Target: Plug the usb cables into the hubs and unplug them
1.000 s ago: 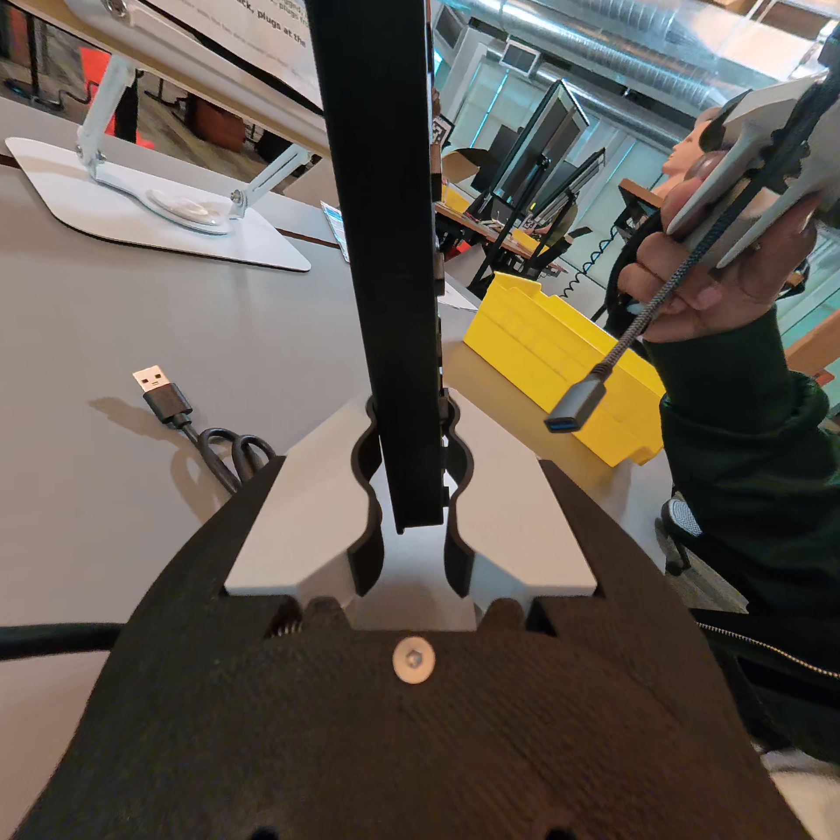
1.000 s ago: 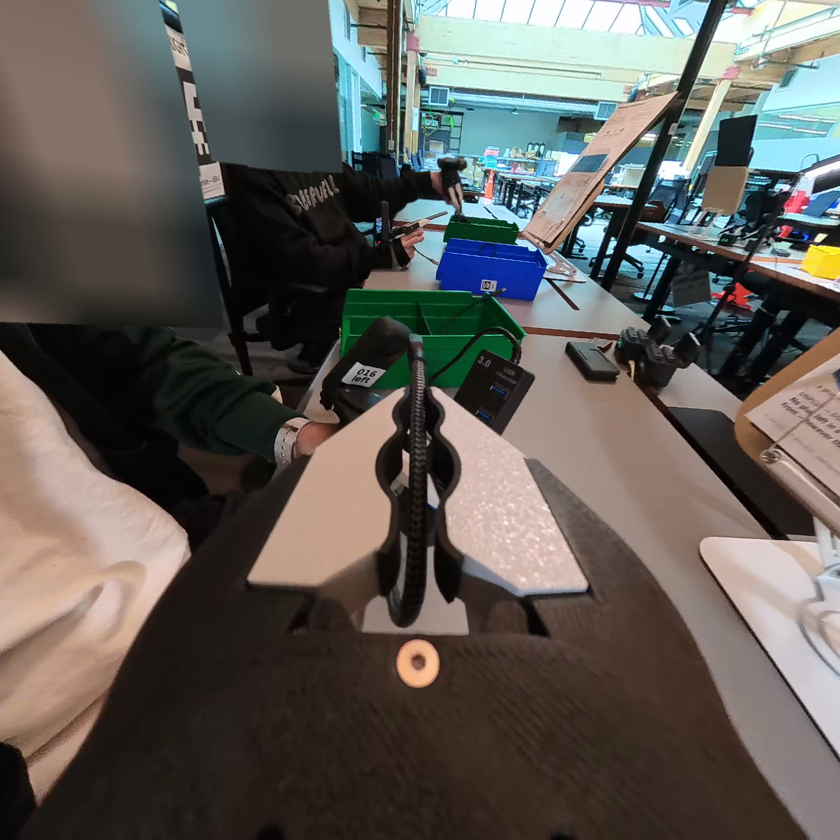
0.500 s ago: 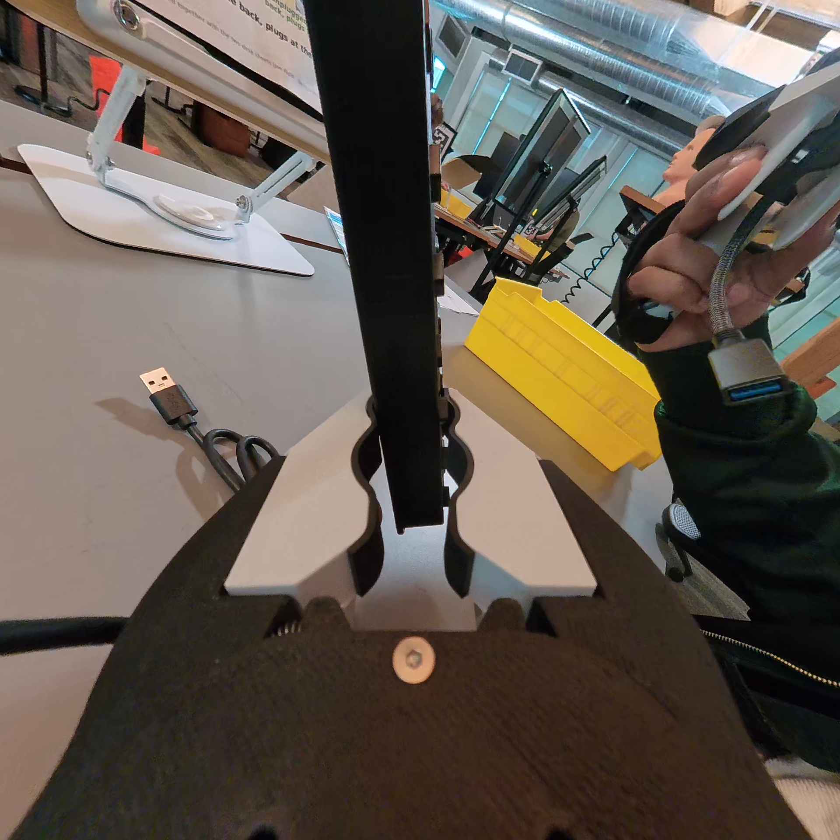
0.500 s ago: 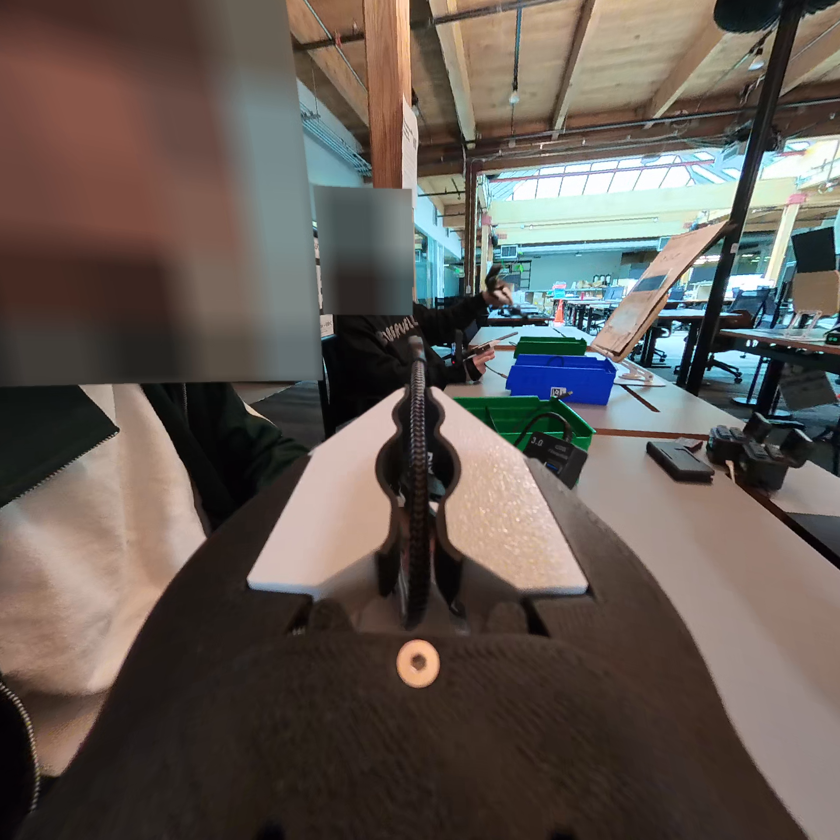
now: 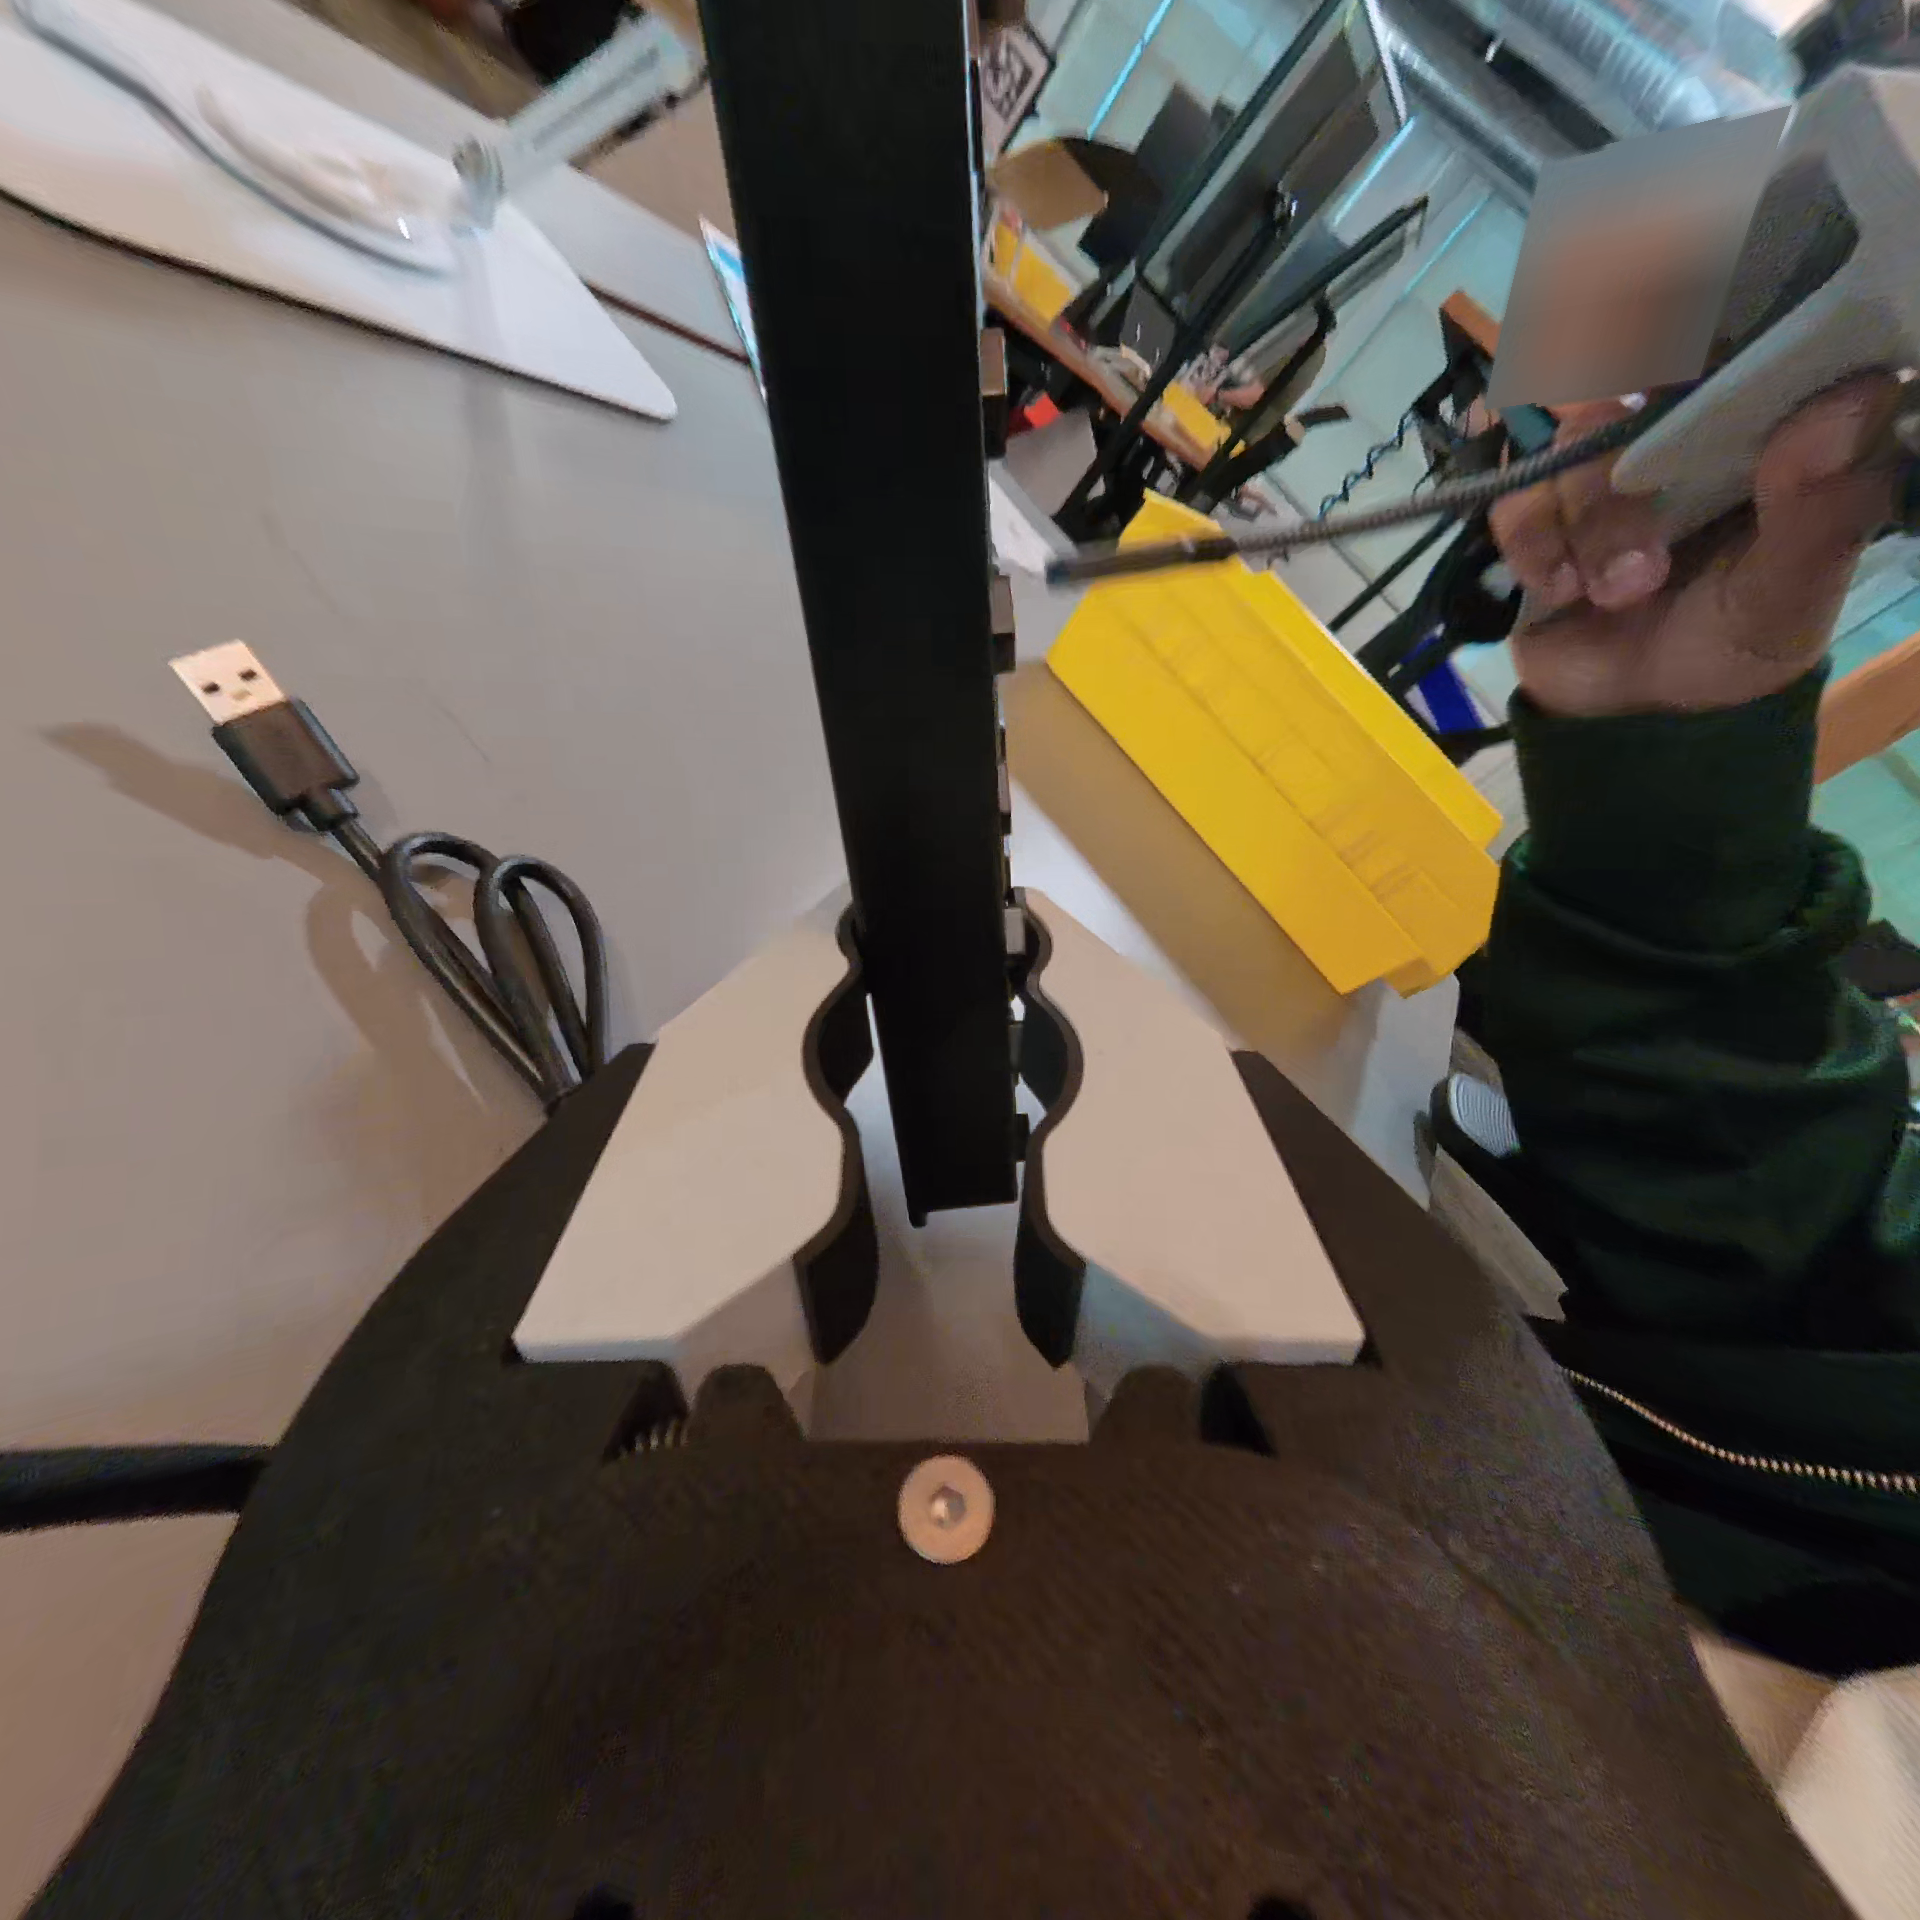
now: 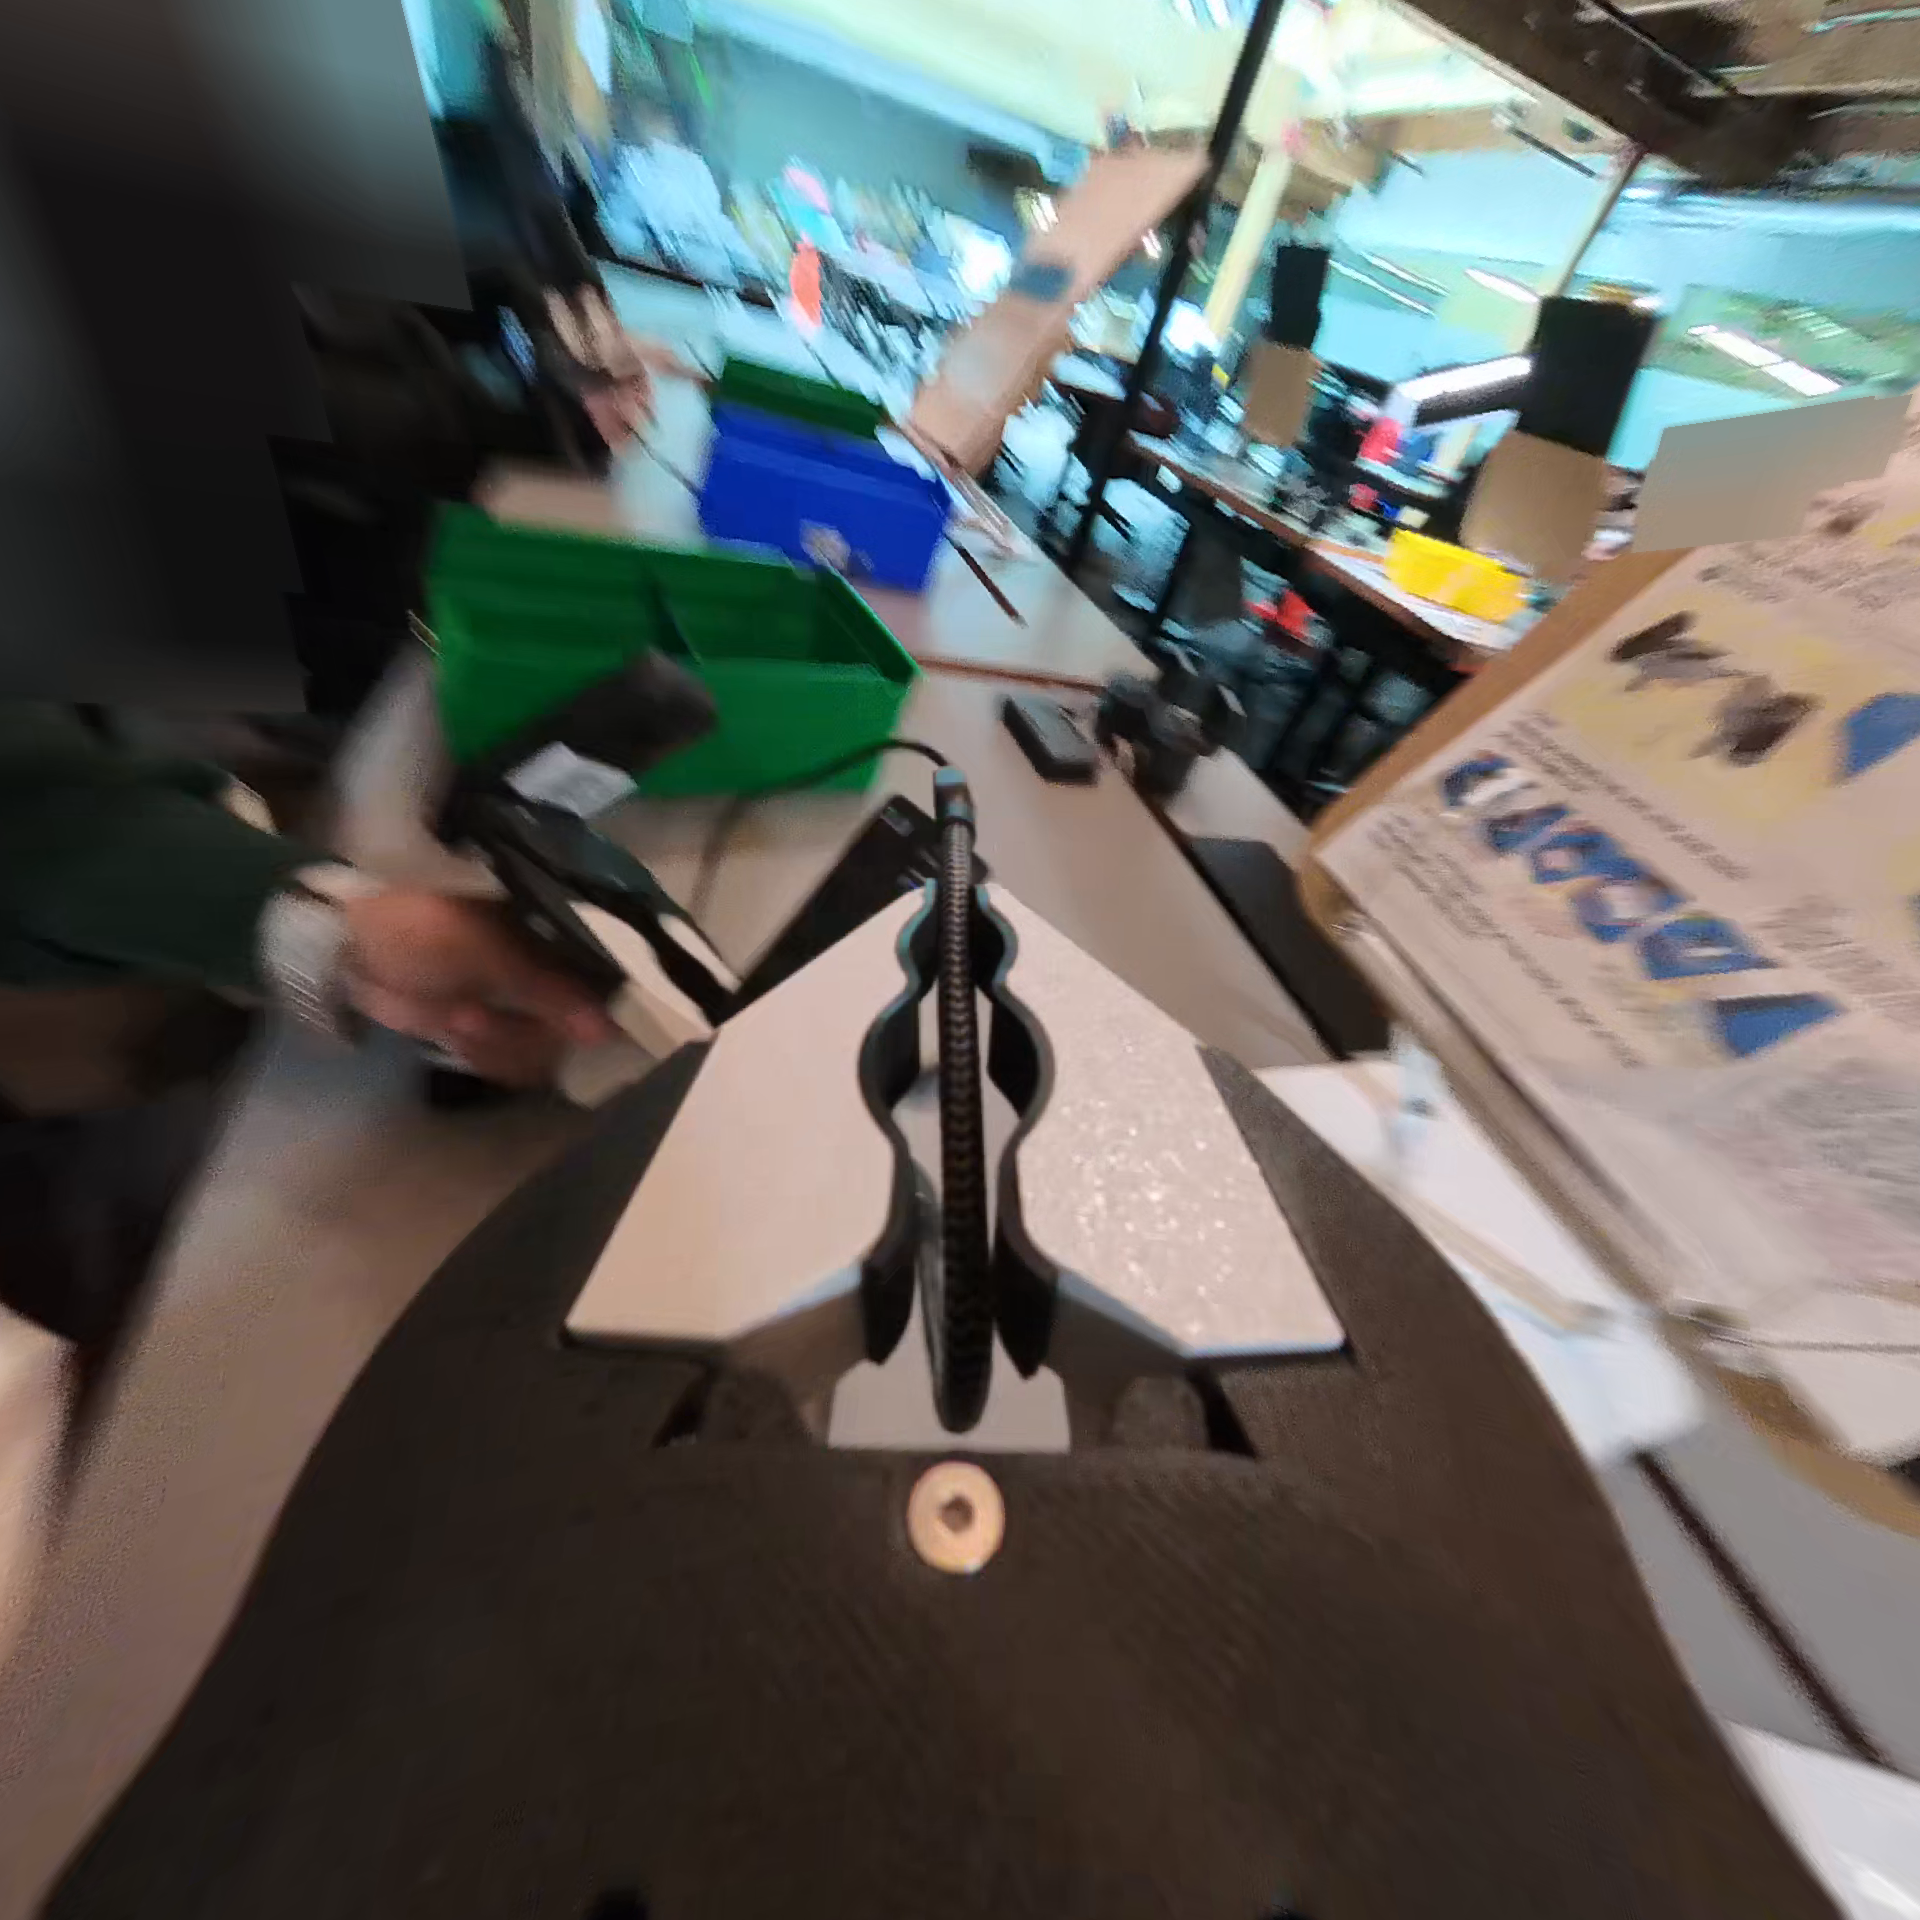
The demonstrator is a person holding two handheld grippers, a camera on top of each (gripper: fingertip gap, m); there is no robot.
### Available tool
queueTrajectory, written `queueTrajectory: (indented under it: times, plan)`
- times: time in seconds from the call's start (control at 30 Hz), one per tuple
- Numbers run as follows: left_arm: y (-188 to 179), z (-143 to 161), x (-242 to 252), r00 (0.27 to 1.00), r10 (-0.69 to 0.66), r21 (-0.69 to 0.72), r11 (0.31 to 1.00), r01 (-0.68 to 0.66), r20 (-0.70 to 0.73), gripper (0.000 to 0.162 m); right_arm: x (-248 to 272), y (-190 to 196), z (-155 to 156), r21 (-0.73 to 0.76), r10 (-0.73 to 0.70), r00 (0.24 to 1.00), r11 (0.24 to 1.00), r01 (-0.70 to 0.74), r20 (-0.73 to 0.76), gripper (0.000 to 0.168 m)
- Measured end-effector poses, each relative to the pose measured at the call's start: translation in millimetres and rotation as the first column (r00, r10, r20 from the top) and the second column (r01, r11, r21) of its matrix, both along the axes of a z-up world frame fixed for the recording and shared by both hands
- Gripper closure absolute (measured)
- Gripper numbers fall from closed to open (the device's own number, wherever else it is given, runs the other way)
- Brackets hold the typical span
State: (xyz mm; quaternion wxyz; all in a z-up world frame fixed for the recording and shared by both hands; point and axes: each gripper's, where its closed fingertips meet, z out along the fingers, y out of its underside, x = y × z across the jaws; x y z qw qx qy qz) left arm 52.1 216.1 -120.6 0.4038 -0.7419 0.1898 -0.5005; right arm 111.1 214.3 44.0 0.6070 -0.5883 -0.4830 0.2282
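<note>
The left tool [image 5: 940,1049] is clamped on a long black USB hub [image 5: 868,582], which stands upright between its grey fingers [image 5: 717,1132] with its ports along the right edge. To the hub's left, a black USB cable [image 5: 488,935] lies looped on the grey tabletop [image 5: 436,582], its metal plug pointing away from the camera. To the hub's right sits a yellow bin [image 5: 1278,748] near the tabletop's edge. Above the bin, the right tool [image 5: 1756,353], held in a hand [image 5: 1683,561] with a dark green sleeve, grips a braided cable [image 5: 1382,514] whose dark connector points toward the hub but stays apart from it.

In the right wrist view, the right tool [image 6: 956,1029] is closed on the braided cable [image 6: 958,1091], which runs forward between its fingers. Beyond it, blurred, are the hub, a green bin [image 6: 727,665] and a blue bin [image 6: 821,499].
</note>
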Motion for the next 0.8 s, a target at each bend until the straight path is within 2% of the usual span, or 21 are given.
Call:
queueTrajectory:
  times: [0.07, 0.13, 0.2, 0.27, 0.43, 0.8]
  plan:
    - [-3.1, -4.3, 3.2, 0.999, -0.022, -0.016, 1.000, 0.021, -0.024, 0.142, -2.3, 3.3, -11.0, 0.171, -0.101, 0.975, 0.983, 0.067, 0.198, 0.165]
    - [-4.2, -5.4, 4.4, 0.999, -0.027, -0.021, 0.999, 0.027, -0.028, 0.142, -4.7, 5.1, -21.7, 0.361, -0.217, 0.898, 0.930, 0.070, 0.384, 0.165]
    - [-4.6, -5.6, 4.4, 0.999, -0.031, -0.026, 0.999, 0.030, -0.025, 0.142, -7.4, 7.4, -30.8, 0.521, -0.338, 0.790, 0.853, 0.027, 0.512, 0.165]
    - [-4.9, -5.8, 4.4, 0.999, -0.034, -0.030, 0.999, 0.034, -0.023, 0.142, -15.5, 6.2, -40.9, 0.606, -0.397, 0.713, 0.793, -0.051, 0.579, 0.164]
    - [-8.1, -7.3, 6.4, 0.997, -0.050, -0.017, 0.999, 0.049, -0.052, 0.142, -26.7, 5.7, -61.8, 0.622, -0.414, 0.636, 0.771, -0.135, 0.651, 0.164]
    - [-9.7, -11.6, 7.5, 0.989, -0.040, 0.027, 0.999, 0.044, -0.141, 0.142, -34.8, -4.4, -66.6, 0.620, -0.402, 0.602, 0.758, -0.204, 0.690, 0.164]
